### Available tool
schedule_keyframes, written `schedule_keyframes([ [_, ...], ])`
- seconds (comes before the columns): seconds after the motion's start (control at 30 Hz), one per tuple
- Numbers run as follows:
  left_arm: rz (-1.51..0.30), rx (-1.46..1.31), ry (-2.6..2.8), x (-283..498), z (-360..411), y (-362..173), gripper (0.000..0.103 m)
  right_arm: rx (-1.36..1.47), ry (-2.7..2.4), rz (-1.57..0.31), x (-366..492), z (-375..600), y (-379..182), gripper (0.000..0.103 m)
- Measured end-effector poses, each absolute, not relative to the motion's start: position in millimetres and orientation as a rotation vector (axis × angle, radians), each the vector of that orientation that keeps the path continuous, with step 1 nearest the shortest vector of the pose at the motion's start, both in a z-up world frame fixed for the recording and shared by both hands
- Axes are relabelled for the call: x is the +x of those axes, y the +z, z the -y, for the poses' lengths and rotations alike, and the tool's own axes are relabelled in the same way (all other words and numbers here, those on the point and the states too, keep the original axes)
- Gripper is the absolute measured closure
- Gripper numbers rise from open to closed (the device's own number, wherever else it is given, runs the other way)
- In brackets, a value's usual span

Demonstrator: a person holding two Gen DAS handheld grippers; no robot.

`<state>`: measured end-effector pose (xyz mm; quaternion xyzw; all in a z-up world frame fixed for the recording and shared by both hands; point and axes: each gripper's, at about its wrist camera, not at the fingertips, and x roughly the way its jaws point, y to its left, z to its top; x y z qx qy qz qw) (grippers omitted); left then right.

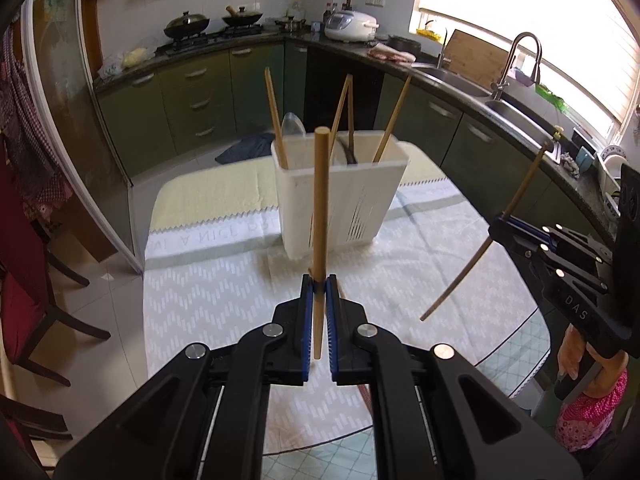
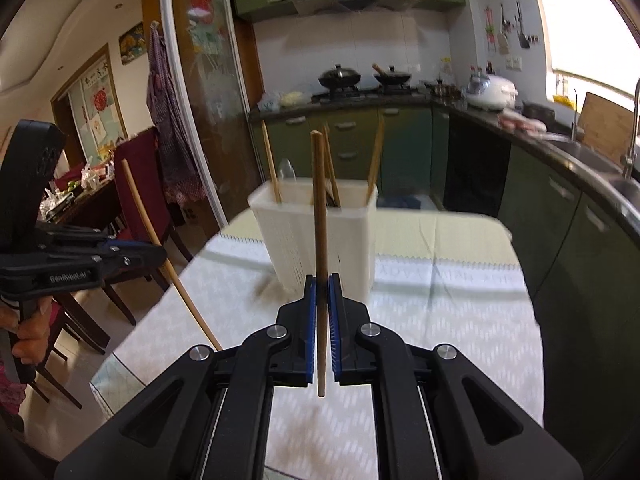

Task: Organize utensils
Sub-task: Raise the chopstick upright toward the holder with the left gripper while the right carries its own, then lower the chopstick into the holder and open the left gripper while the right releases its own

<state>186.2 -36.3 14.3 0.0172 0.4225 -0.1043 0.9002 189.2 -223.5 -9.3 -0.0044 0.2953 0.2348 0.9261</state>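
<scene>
Left tool (image 1: 319, 286) is clamped on a pale chopstick (image 1: 321, 184), upright; right tool (image 2: 322, 280) is clamped on a darker chopstick (image 2: 319, 208). The white holder (image 1: 340, 204) stands at 12 o'clock near the table (image 1: 224, 280) far edge, cloth between bare

Matt black plastic on the left claw (image 1: 320, 284) and right claw (image 2: 322, 282), blue ribbed pads (image 1: 307, 320) inside, shiny metal rivets at the joints. Smooth pale wood for the chopstick (image 1: 321, 200) pinched in each. Slotted white plastic holder (image 1: 340, 204), slightly glossy. Soft woven cloth (image 1: 208, 288) over the desk, matt with a chevron weave. Glossy floor tiles (image 1: 116, 300).
</scene>
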Motion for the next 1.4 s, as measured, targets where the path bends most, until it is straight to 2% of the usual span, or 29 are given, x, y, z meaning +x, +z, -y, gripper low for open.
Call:
schedule_keyframes([
  [0.17,-0.809,0.037,-0.239,193,42,55,0.097,-0.034,0.489,-0.513,196,214,38,0.096],
  [0.4,-0.624,0.052,-0.25,206,58,131,0.097,0.005,0.494,-0.394,224,207,101,0.096],
  [0.53,-0.542,0.034,-0.229,225,62,151,0.097,0.02,0.468,-0.34,250,202,120,0.096],
  [0.67,-0.537,0.01,-0.19,257,62,135,0.097,0.006,0.434,-0.341,282,191,114,0.096],
  [0.9,-0.65,0.015,-0.145,307,62,71,0.097,-0.003,0.404,-0.482,330,179,56,0.096],
  [1.03,-0.703,0.024,-0.138,317,60,53,0.096,-0.008,0.404,-0.53,336,177,32,0.095],
  [1.07,-0.711,0.023,-0.131,318,59,49,0.096,0.001,0.407,-0.536,338,178,29,0.091],
  [1.1,-0.716,0.022,-0.128,318,57,49,0.092,0.002,0.406,-0.547,339,178,28,0.08],
  [1.13,-0.723,0.021,-0.127,320,56,46,0.091,0.002,0.405,-0.548,337,178,27,0.077],
  [1.4,-0.752,0.029,-0.135,296,58,52,0.09,0.022,0.42,-0.488,297,193,49,0.077],
])
